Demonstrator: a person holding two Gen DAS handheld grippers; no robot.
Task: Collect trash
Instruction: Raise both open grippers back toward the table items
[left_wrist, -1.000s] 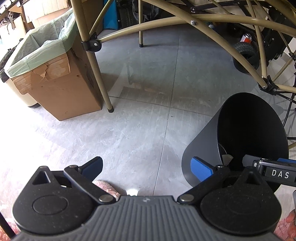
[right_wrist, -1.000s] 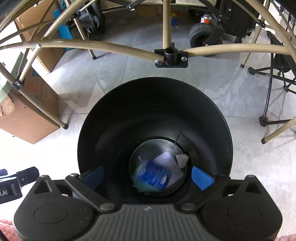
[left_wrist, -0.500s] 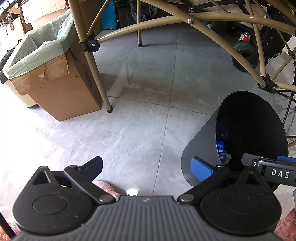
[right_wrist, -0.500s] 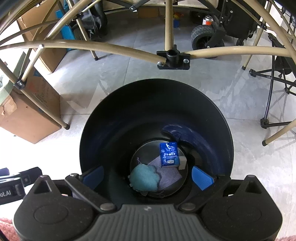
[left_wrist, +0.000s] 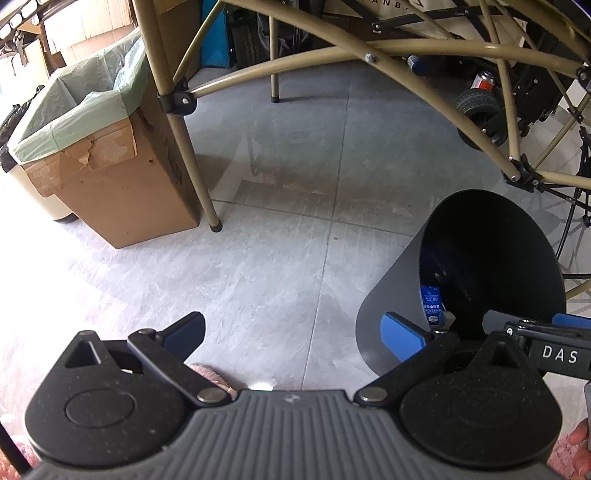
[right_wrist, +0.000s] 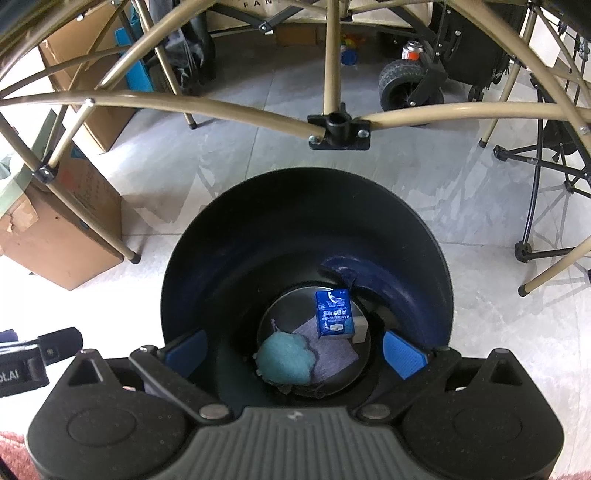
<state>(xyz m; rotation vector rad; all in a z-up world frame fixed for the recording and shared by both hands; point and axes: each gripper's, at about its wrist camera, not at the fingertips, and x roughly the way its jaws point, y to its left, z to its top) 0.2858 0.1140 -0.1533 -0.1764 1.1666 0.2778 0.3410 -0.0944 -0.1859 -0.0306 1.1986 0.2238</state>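
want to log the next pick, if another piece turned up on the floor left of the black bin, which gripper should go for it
Left, probably. The left gripper is open and empty over bare floor beside the black bin; the right gripper, also open, hangs over the bin's mouth.

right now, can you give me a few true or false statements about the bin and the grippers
1. The blue packet lies at the bottom of the black bin. True.
2. The right gripper is shut on the packet. False: its fingers are spread open with nothing between them, above the bin's mouth.
3. A teal fluffy wad lies in the bin beside the packet. True.
4. The left gripper holds a piece of trash. False: it is open and empty, over bare floor to the left of the bin.
5. The cardboard box has a green bag lining it. True.
6. The bin lies tipped on its side. False: it stands upright on the floor.
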